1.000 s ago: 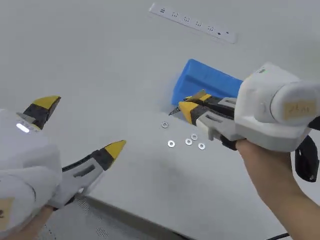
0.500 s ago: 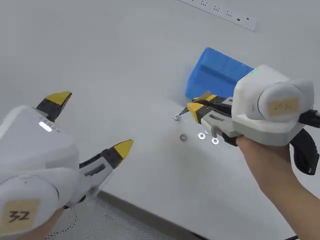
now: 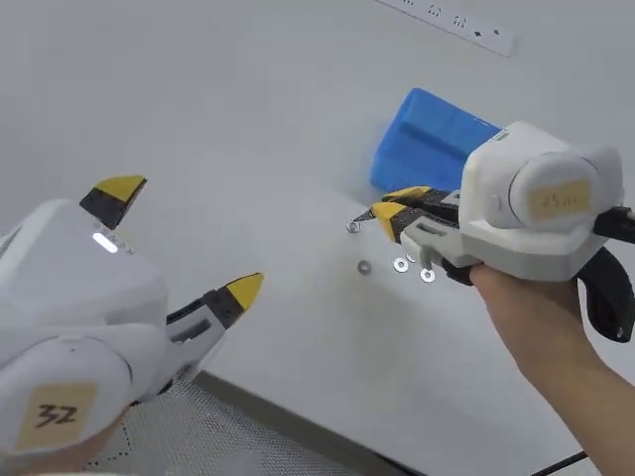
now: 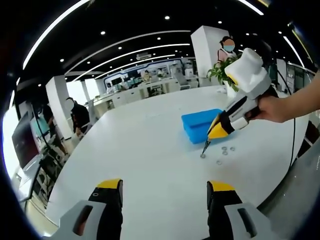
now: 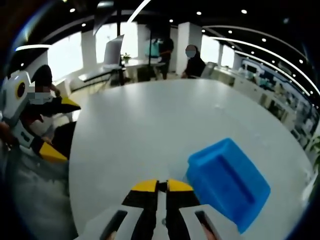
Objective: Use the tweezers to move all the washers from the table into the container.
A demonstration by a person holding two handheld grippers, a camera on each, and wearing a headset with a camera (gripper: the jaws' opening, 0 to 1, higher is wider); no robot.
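Head view: over the last second the right gripper [image 3: 395, 205], clamped on the tweezers [image 3: 365, 217], has brought their tip down to the lone washer [image 3: 353, 227]. It lies on the table [image 3: 198, 119] just in front of the blue container [image 3: 432, 129], off its near-left corner. We judge that a pick is starting, though we cannot tell whether the tip has closed on the ring. The other washers [image 3: 400, 264] lie in a loose group a little farther out from the container, partly under that gripper, so most of the job looks still to do. The left gripper [image 3: 182, 238] hangs well away from the container, jaws spread wide and empty. Left gripper view: beyond our own parted jaws the tweezers slant down from the yellow tips, their point touching the lone washer just beside the container's front wall, the other washers close by. Right gripper view: the jaws stand almost together with a thin gap, the container sits close on their right and its hollow looks bare.
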